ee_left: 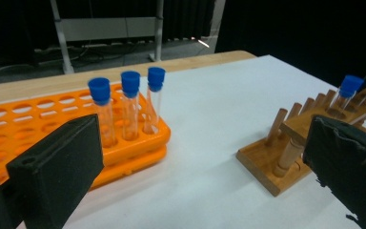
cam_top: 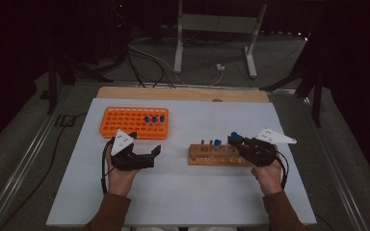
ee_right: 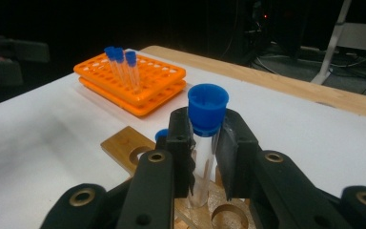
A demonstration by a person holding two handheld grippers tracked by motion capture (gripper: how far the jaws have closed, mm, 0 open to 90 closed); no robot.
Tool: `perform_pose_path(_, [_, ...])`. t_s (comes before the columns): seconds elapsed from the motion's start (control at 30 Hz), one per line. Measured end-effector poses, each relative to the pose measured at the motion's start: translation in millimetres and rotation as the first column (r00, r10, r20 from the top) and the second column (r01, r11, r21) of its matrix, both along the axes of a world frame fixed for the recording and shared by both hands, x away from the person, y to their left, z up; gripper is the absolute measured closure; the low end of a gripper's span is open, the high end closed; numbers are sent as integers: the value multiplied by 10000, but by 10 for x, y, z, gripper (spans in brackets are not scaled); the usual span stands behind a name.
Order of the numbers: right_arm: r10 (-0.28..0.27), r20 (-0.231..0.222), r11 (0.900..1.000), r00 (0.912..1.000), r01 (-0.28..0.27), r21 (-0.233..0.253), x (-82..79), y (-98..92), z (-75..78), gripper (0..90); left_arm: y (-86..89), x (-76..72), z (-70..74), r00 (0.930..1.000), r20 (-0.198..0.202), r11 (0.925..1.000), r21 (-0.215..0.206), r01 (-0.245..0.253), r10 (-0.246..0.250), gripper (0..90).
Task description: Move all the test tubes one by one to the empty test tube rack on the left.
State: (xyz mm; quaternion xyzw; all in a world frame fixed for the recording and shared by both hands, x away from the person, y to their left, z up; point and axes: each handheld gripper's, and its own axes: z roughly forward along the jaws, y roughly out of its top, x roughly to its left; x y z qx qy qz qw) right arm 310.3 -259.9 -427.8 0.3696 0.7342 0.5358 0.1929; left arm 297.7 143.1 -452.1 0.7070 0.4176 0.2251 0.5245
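White sheeting covers the table (cam_top: 183, 192), with a bare wooden edge along its far side and a dark floor with cables and a metal frame beyond.

Nearest the person, the high view shows both hands at the front half of the table. The left hand-held gripper (cam_top: 147, 155) lies low on the sheet with its jaws well apart, holding nothing; its own view shows blocky black foam-like pads at either side.

The right hand-held gripper (ee_right: 204, 143) is clamped on a clear tube (ee_right: 203, 162) with a round blue cap, held upright just below the cap, over the wooden rack (cam_top: 212, 156). That grip reads clearly in the right gripper view; from above only the blue cap shows at the jaw tips. The right gripper view also shows the rack's round holes and a second blue cap behind the left jaw.

The left gripper view shows the wooden rack's dowel posts and two-tier boards. Farther off, the orange plastic rack (cam_top: 134, 122), a perforated grid, holds three blue-capped tubes (ee_left: 129, 107) upright in a row.
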Motion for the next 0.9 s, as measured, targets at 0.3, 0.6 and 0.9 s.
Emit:
perform_pose_path(0.3, [-30, 166, 9997, 9999, 26, 241, -56, -21, 130, 771, -182, -32, 22, 9990, 35, 9989, 102, 447, -448, 8])
perform_pose_path(0.6, [526, 130, 9982, 9985, -529, 275, -112, 60, 224, 771, -537, -48, 113, 9898, 218, 9899, 193, 1407, -1411, 38])
perform_pose_path(0.9, [1167, -17, 9932, 9932, -1167, -3, -158, 293, 202, 769, -932, -35, 160, 9681, 225, 9676, 446, 2483, -2495, 96])
